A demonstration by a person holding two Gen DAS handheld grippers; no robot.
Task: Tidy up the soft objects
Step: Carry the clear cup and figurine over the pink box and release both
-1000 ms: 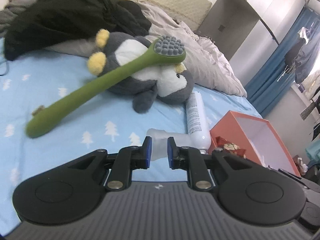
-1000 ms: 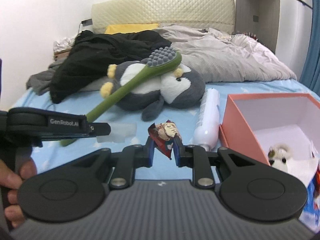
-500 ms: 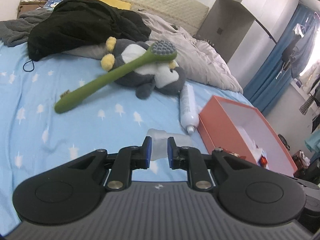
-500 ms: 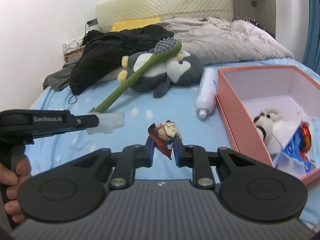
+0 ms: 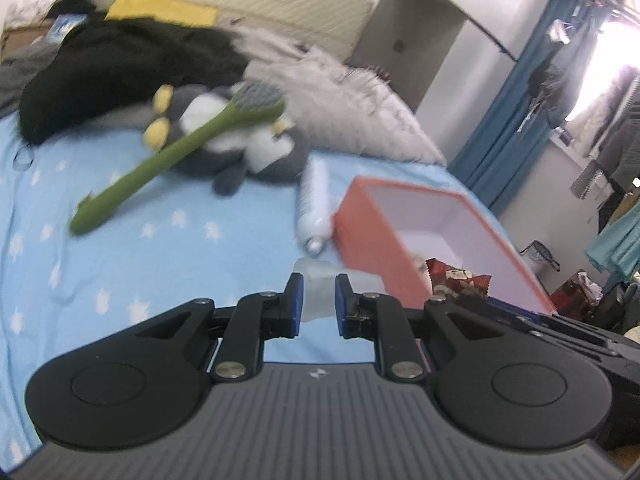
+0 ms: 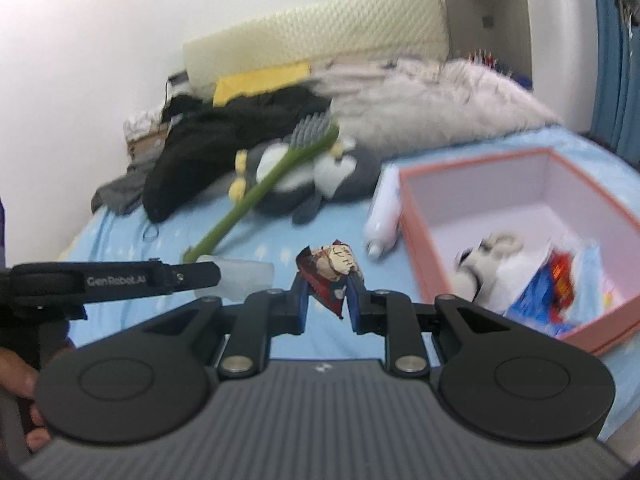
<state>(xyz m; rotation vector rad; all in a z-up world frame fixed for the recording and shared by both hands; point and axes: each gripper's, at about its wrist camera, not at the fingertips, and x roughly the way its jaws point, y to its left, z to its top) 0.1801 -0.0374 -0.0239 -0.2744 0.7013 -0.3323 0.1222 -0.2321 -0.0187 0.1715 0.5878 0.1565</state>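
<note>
My left gripper (image 5: 317, 298) is shut on a translucent white soft block (image 5: 316, 292), which also shows in the right wrist view (image 6: 244, 276). My right gripper (image 6: 328, 294) is shut on a small red snack packet (image 6: 332, 268), seen beside the box in the left wrist view (image 5: 458, 280). Both are held above the blue bed sheet (image 5: 160, 248). An orange open box (image 6: 532, 216) lies to the right, holding a white plush toy (image 6: 486, 258) and colourful packets (image 6: 556, 280).
A grey penguin plush (image 6: 320, 178) lies mid-bed with a long green brush (image 6: 260, 190) leaning across it. A white bottle (image 6: 382, 216) lies against the box's left side. Black clothes (image 6: 224, 140) and a grey duvet (image 6: 432, 100) are piled behind.
Both grippers have lifted and shifted toward the orange box, still holding their objects. The views are motion-blurred now.
</note>
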